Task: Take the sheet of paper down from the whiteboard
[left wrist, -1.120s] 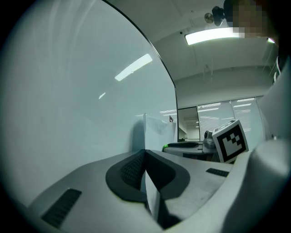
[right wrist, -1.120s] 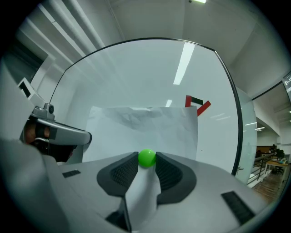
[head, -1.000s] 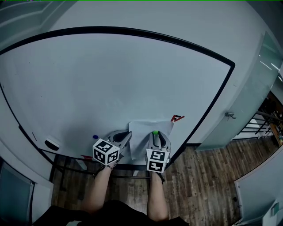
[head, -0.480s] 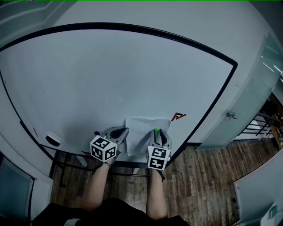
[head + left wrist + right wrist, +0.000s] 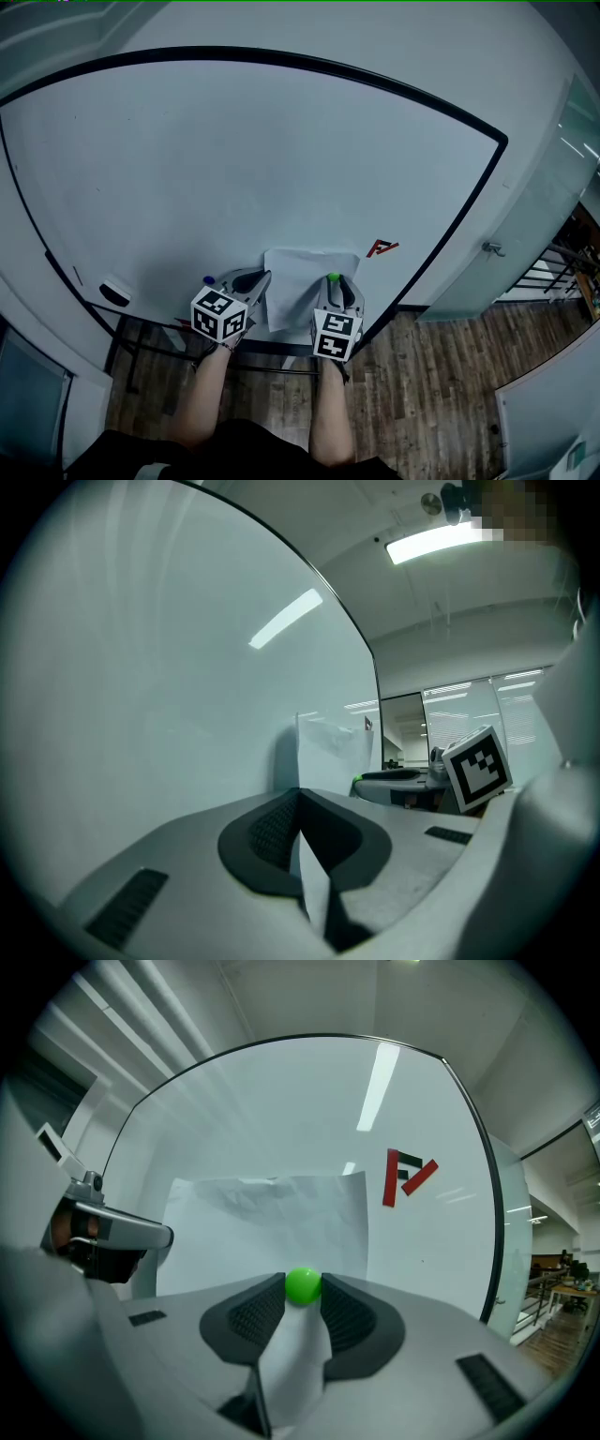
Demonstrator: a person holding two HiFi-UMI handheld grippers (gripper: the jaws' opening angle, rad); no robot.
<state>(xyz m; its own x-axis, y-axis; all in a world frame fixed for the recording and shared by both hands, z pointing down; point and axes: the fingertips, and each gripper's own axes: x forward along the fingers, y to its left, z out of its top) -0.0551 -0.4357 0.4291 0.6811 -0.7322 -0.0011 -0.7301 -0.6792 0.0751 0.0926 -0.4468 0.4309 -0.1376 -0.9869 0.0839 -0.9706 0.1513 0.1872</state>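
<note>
Paper [image 5: 300,277] on whiteboard [image 5: 234,169], left gripper [image 5: 298,799] pinching edge

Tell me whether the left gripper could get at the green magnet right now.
Probably not: the left gripper is shut on the paper's left edge, and the right gripper is clamped on the green magnet.

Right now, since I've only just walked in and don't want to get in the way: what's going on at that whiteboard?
A person stands at the whiteboard with a hand-held gripper in each hand, taking down a sheet of paper. The left gripper is shut on the sheet's left edge. The right gripper has its jaws closed on the round green magnet that sits on the sheet. The sheet is not yet off the board.
</note>
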